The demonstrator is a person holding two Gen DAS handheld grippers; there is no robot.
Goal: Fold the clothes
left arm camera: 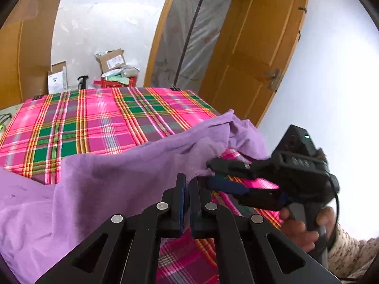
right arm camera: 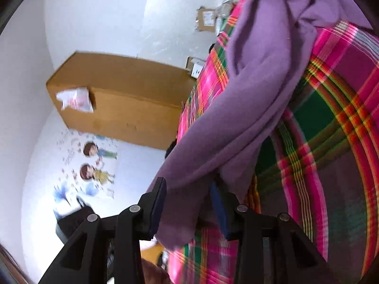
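A purple garment (left arm camera: 99, 179) lies bunched on a table covered with a pink, green and orange plaid cloth (left arm camera: 94, 118). My left gripper (left arm camera: 187, 179) is shut on an edge of the garment, which drapes away to the left. My right gripper (left arm camera: 212, 172) shows in the left wrist view just right of the left one, its jaws apart around another edge of the cloth. In the right wrist view the right gripper (right arm camera: 189, 187) stands open with the purple garment (right arm camera: 248, 90) hanging between its fingers over the plaid cloth (right arm camera: 331, 130).
Cardboard boxes (left arm camera: 112, 59) and a red box with packets stand beyond the table's far edge. An orange wooden door (left arm camera: 255, 52) stands open at the back right. A large cardboard box (right arm camera: 123, 99) sits by the wall with cartoon stickers.
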